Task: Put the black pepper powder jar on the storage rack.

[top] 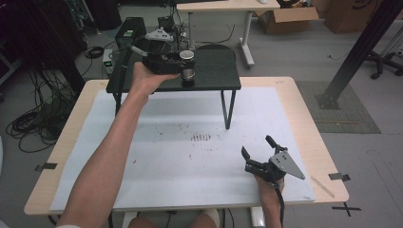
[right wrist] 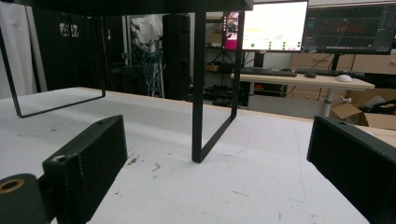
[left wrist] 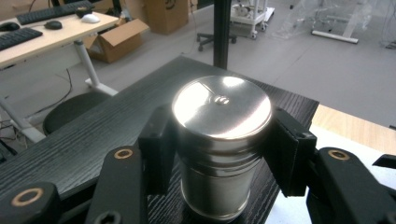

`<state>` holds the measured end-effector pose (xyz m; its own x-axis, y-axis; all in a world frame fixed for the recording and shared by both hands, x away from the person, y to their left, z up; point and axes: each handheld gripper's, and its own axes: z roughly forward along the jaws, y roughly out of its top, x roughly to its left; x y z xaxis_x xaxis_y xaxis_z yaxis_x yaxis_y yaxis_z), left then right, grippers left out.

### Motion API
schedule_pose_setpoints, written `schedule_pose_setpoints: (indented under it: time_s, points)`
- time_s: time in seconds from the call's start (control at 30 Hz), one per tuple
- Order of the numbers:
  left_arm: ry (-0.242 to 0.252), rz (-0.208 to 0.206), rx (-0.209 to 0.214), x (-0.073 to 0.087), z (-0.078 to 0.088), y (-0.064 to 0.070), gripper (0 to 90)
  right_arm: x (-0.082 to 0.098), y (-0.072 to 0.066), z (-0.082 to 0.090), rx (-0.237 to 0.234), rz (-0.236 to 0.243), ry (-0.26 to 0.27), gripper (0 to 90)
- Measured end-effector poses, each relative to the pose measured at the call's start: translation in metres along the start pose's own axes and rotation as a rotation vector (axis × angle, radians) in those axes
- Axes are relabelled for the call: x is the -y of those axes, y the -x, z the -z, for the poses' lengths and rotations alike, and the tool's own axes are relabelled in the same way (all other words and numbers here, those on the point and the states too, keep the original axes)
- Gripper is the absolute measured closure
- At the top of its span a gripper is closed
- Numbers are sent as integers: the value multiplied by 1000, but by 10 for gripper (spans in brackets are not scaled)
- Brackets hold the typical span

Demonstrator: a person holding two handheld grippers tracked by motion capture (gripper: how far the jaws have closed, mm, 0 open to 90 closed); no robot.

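A shiny metal canister [top: 188, 66] with a flat lid stands on the black raised shelf [top: 209, 78] at the table's far side. My left gripper [top: 186, 64] is shut on the metal canister [left wrist: 218, 140], its black pads pressed against both sides just under the lid. The canister's base sits on the shelf's dark wood-grain top [left wrist: 84, 140], near its front right corner. My right gripper [top: 259, 148] rests low over the white mat [top: 190, 156] at the front right, jaws wide open and nothing between the fingers [right wrist: 88, 163].
The shelf stands on thin black legs [right wrist: 198, 93] over the white mat. Ink smudges [top: 200, 137] mark the mat's middle. Beyond the table are cables, a desk [top: 223, 5], cardboard boxes [top: 285, 19] and a black post [top: 359, 47] at the right.
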<state>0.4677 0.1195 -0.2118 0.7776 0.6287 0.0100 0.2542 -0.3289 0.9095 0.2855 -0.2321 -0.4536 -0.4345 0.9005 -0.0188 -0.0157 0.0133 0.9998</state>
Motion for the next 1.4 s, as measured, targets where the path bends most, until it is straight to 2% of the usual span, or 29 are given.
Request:
schedule_pose_setpoints:
  time_s: [0.3,0.4,0.6,1.4]
  points:
    - [-18,8,-7,5,-6,-2,491,0,0,0,0,1,4,48]
    - [-5,20,-3,7,-6,-3,490,0,0,0,0,0,0,48]
    - [-3,8,-6,8,-6,-3,489,0,0,0,0,-1,-1,48]
    - [7,18,-4,9,-6,-3,488,0,0,-1,0,0,-1,51]
